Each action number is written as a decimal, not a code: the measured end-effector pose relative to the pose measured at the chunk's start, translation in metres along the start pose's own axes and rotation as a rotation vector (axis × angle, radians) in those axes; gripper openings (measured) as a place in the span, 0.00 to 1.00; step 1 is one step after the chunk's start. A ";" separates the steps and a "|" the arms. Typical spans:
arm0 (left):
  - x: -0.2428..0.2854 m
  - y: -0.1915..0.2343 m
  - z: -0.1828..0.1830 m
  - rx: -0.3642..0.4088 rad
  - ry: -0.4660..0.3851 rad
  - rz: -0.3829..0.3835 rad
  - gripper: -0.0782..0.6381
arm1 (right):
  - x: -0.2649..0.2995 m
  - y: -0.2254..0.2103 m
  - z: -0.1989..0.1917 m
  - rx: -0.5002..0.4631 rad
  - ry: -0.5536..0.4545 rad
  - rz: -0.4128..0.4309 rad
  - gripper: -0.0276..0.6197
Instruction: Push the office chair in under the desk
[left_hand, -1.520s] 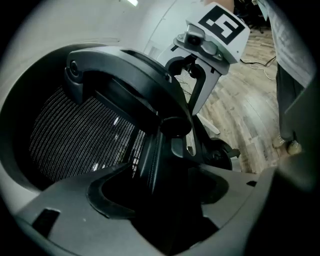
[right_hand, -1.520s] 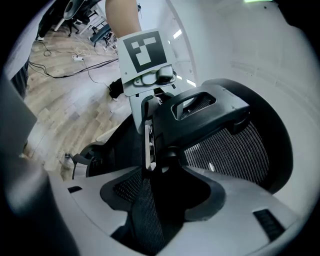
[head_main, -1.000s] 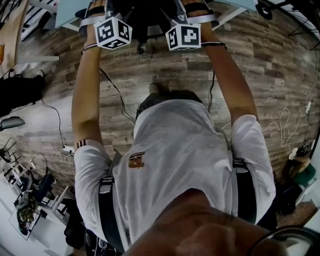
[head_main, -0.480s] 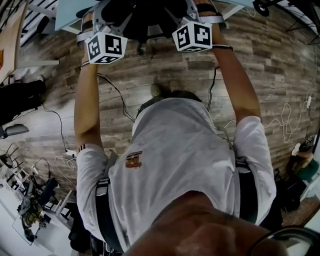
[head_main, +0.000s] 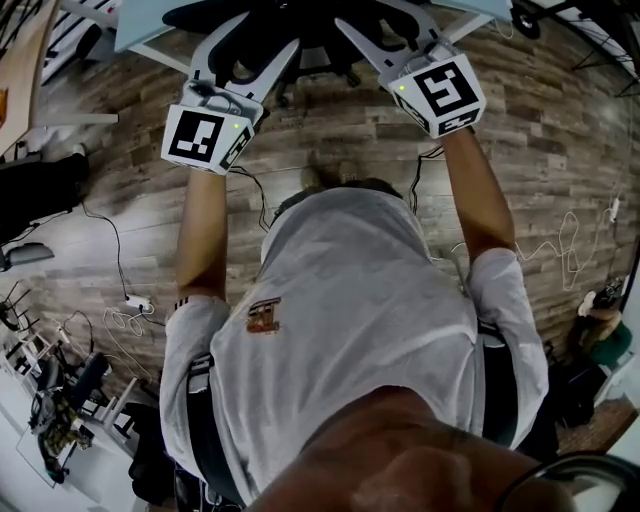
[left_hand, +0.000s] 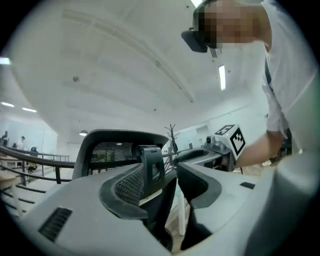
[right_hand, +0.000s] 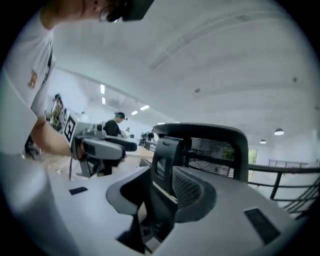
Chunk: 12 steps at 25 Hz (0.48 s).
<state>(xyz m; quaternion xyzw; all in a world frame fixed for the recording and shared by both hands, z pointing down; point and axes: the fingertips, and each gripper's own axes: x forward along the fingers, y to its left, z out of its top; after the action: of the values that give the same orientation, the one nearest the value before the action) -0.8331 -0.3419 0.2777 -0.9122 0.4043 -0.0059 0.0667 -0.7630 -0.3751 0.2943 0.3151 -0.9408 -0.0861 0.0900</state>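
Under the desk (head_main: 135, 30) edge at the top of the head view, the office chair (head_main: 290, 25) looks mostly tucked; any last shove should land evenly on its backrest (left_hand: 107, 150). Both arms reach forward with the left gripper (left_hand: 167, 172) and right gripper (right_hand: 157, 180) level. Their jaws have just been closing and stand half spread, nothing pinched, with the chair's back bracket (left_hand: 151, 165) in line with each gap.

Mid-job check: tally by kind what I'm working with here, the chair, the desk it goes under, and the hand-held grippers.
Office chair: 1
Desk: 1
Hand-held grippers: 2, left and right, jaws just closing partway, chair's back seen between each pair, not gripped
Total: 4
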 end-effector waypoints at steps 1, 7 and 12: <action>-0.003 -0.002 0.003 -0.021 -0.021 0.001 0.40 | -0.002 0.007 0.003 0.056 -0.029 0.021 0.26; -0.003 -0.005 0.005 -0.087 -0.073 0.008 0.19 | -0.002 0.028 0.005 0.271 -0.133 0.092 0.13; 0.000 -0.006 0.004 -0.129 -0.079 0.019 0.14 | 0.002 0.037 0.006 0.367 -0.179 0.138 0.10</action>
<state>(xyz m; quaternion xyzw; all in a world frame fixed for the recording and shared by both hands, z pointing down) -0.8281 -0.3374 0.2749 -0.9103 0.4093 0.0570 0.0238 -0.7877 -0.3467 0.2967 0.2522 -0.9643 0.0655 -0.0469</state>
